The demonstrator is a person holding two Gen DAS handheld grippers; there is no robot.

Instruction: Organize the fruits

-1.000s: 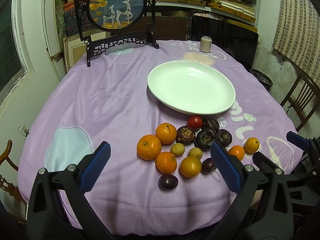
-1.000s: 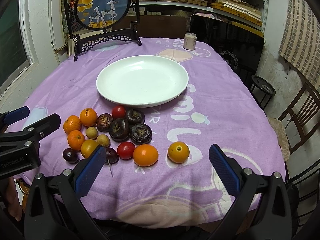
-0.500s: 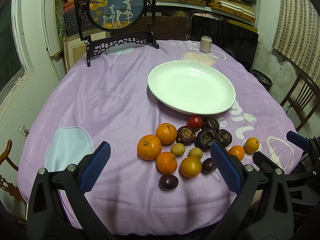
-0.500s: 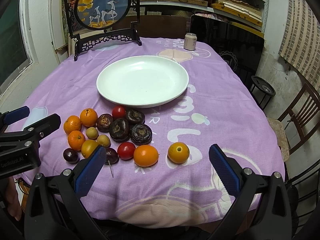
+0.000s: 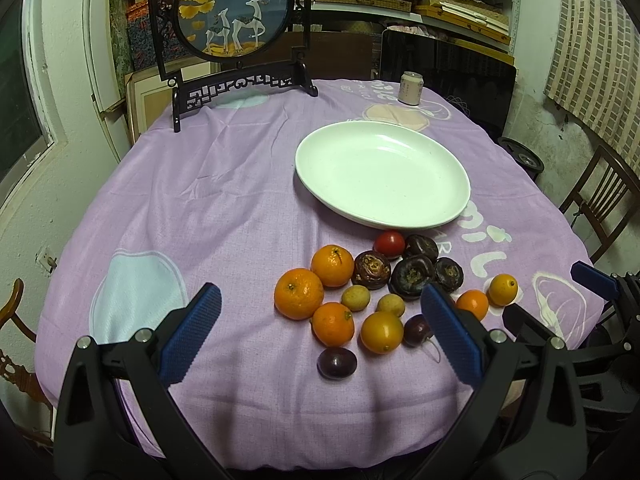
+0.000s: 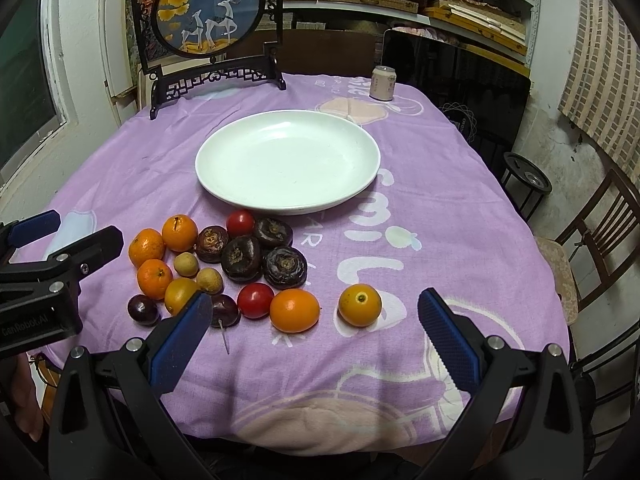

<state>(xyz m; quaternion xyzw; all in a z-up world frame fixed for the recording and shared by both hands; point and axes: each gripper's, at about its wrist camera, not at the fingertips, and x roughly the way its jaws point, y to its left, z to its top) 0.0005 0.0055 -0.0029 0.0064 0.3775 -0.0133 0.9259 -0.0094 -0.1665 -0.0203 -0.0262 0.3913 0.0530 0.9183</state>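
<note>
A cluster of fruit lies on the purple tablecloth in front of an empty white plate (image 5: 440,222) (image 6: 360,184): oranges (image 5: 298,293) (image 6: 294,310), dark mangosteens (image 5: 412,276) (image 6: 241,258), red tomatoes (image 5: 389,243) (image 6: 255,300), pale longans (image 5: 355,298), dark plums (image 5: 337,363). One orange (image 6: 359,304) sits apart to the right. My left gripper (image 5: 320,336) is open, above the near table edge, facing the cluster. My right gripper (image 6: 314,340) is open, near the front edge, with the lone orange just ahead.
A round deer picture on a black stand (image 5: 236,20) stands at the table's back left. A drink can (image 5: 411,88) stands at the back right. Wooden chairs (image 6: 600,232) are to the right. Shelves fill the back wall.
</note>
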